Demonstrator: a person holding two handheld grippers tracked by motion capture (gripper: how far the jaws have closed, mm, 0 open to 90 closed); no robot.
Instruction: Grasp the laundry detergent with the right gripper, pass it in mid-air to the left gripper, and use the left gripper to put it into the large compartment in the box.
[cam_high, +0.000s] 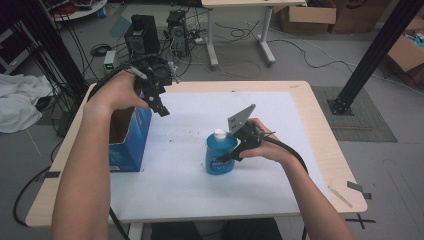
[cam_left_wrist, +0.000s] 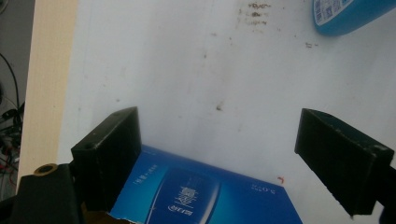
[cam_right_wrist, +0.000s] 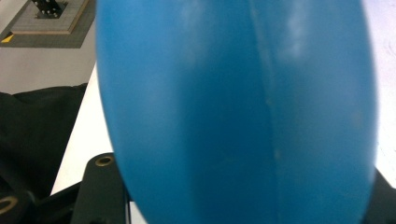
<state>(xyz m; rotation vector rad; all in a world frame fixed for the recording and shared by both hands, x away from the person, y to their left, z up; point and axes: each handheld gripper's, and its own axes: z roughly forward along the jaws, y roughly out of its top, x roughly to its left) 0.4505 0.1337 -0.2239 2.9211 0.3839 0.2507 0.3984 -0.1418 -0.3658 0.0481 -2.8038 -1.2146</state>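
A blue bottle (cam_high: 220, 152) with a white cap (cam_high: 220, 133) stands upright near the middle of the white mat (cam_high: 200, 195). My right gripper (cam_high: 231, 156) comes in from the right and is shut on the bottle's lower body. In the right gripper view the bottle (cam_right_wrist: 233, 112) sits close up between the jaws. An open-topped blue box (cam_high: 131, 145) stands at the mat's left edge. My left gripper (cam_high: 161, 107) hangs open above the box's far right corner, holding nothing. In the left gripper view its jaws stand wide apart (cam_left_wrist: 233, 154) over the box (cam_left_wrist: 201, 196), with the bottle (cam_left_wrist: 345, 14) at the top right.
The wooden table (cam_high: 325, 150) borders the mat on all sides. A thin wooden stick (cam_high: 340, 196) and a piece of dark tape (cam_high: 357, 187) lie near its front right corner. Computers and cables sit on the floor beyond the far edge; a black post (cam_high: 370, 55) rises at right.
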